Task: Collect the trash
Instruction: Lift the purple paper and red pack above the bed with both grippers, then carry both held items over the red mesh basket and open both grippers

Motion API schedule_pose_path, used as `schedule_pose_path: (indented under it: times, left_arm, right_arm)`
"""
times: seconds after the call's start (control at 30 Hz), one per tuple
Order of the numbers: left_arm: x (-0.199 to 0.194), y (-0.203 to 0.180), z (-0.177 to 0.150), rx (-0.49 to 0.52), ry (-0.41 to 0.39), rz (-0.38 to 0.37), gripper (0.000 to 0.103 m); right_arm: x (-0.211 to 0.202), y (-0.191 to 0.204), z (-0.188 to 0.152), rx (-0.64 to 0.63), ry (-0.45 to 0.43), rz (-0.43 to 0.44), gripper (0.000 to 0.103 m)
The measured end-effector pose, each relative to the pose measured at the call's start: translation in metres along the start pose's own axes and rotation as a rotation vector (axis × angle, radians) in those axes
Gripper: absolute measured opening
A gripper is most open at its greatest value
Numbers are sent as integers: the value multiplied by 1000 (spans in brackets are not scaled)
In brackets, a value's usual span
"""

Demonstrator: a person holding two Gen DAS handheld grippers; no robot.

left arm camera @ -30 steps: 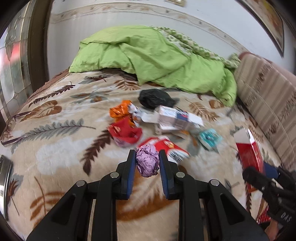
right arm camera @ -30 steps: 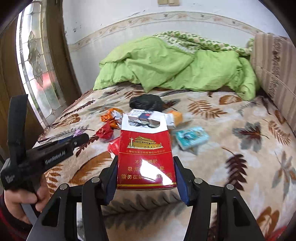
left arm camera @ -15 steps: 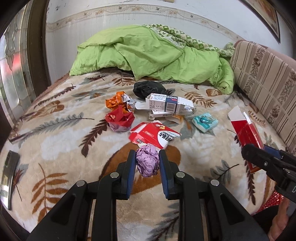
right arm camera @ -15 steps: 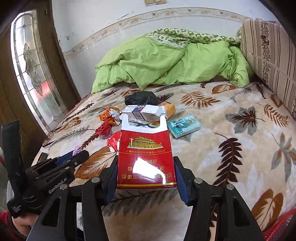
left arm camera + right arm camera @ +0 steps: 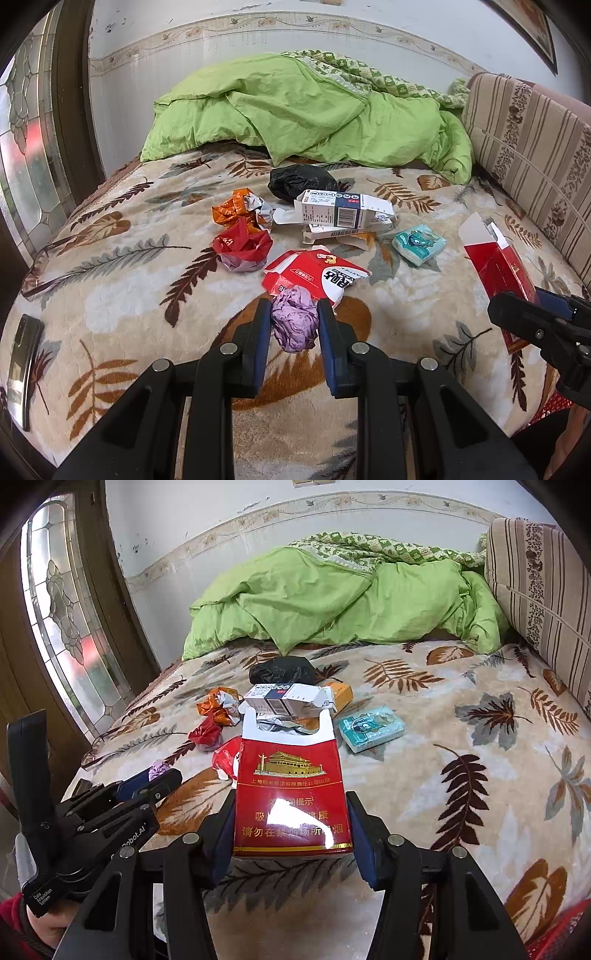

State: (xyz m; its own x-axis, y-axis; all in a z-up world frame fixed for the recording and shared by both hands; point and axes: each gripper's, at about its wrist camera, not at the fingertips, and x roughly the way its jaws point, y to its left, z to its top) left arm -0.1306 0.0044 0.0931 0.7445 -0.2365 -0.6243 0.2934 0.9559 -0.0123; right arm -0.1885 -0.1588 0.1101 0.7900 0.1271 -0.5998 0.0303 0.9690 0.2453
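Observation:
My left gripper (image 5: 294,325) is shut on a crumpled purple paper ball (image 5: 294,320), held above the near part of the bed. My right gripper (image 5: 291,812) is shut on an open red cigarette pack (image 5: 291,794), which also shows at the right of the left wrist view (image 5: 498,266). More trash lies on the leaf-patterned blanket (image 5: 110,288): a flattened red and white carton (image 5: 317,275), a red wrapper (image 5: 242,247), an orange wrapper (image 5: 236,210), a white box (image 5: 340,214), a teal tissue pack (image 5: 419,243) and a black bag (image 5: 299,181).
A green duvet (image 5: 314,110) is piled at the head of the bed. A striped cushion (image 5: 532,155) lines the right side. A phone (image 5: 22,365) lies at the bed's near left edge. A red mesh basket edge (image 5: 554,938) shows at the lower right.
Both grippers have drawn back from the trash pile toward the near edge of the bed, each still holding its item. The pile now looks farther away.

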Motion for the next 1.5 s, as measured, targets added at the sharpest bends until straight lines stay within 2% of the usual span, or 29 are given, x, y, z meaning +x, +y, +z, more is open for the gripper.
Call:
schedule_pose_path:
  times: [0.83,1.5]
  left_arm:
    - [1,-11,0,30,-11,10,24]
    - [6,12,2,-33,15,62,24]
  right_arm:
    - [0,-4,0,1,-1,-1,58]
    - [0,-3,0,1,-1,-2,58]
